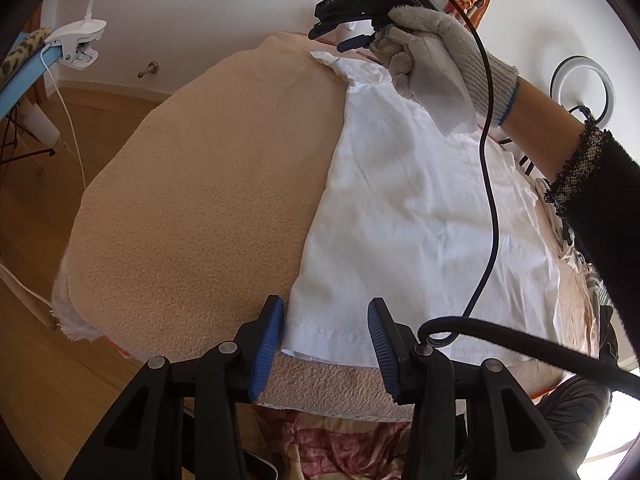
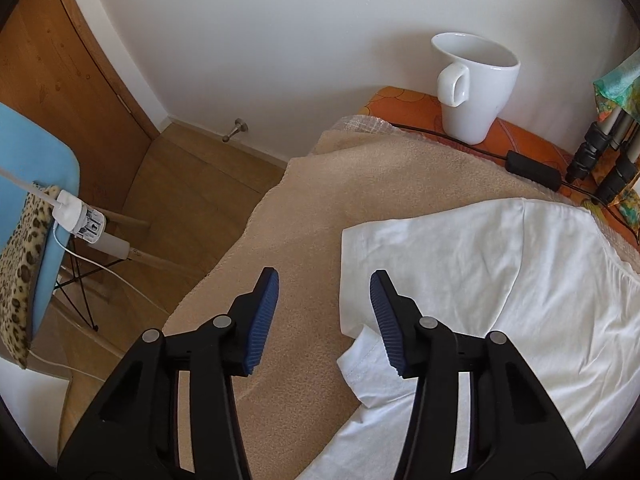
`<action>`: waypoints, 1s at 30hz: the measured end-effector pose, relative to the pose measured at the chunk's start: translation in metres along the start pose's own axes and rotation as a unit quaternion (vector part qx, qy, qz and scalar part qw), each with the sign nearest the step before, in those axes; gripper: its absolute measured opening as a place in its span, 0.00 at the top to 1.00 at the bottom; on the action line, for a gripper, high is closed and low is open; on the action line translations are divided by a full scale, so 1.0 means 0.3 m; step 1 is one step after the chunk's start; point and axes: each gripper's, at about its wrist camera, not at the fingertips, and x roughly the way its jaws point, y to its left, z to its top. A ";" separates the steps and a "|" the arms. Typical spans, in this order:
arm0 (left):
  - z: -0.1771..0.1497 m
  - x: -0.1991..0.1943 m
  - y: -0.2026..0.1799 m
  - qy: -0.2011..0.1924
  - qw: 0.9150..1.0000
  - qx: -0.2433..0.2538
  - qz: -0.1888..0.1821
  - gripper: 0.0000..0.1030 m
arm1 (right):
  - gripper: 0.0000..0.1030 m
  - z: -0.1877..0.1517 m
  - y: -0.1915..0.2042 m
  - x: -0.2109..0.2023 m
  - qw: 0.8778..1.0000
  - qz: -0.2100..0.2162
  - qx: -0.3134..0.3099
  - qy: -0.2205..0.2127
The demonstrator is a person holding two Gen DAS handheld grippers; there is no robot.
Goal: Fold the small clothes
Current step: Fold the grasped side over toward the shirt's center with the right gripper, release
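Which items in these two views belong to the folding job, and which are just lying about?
Part of the job:
white T-shirt
beige towel spread beneath it
left claw, open at the shirt's hem
right claw, open at a sleeve

Lying about:
white mug
black power adapter
blue chair
white clip lamp

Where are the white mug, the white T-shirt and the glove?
white mug (image 2: pixel 474 92): right wrist view, its side wall.
white T-shirt (image 1: pixel 400 208): left wrist view, middle of the cloth.
glove (image 1: pixel 436 68): left wrist view, its palm.
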 end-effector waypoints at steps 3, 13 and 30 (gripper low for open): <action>0.002 -0.002 0.001 -0.001 1.000 -0.002 -0.004 0.57 | 0.55 0.014 0.009 0.057 1.000 -0.016 -0.011 0.010; 0.015 0.012 -0.001 -0.002 1.000 -0.002 0.012 0.80 | 0.63 0.016 0.030 0.153 0.996 -0.063 -0.052 0.025; 0.030 -0.071 -0.101 -0.032 0.998 0.013 -0.054 1.00 | 0.95 0.018 -0.071 -0.042 0.996 -0.075 -0.033 -0.042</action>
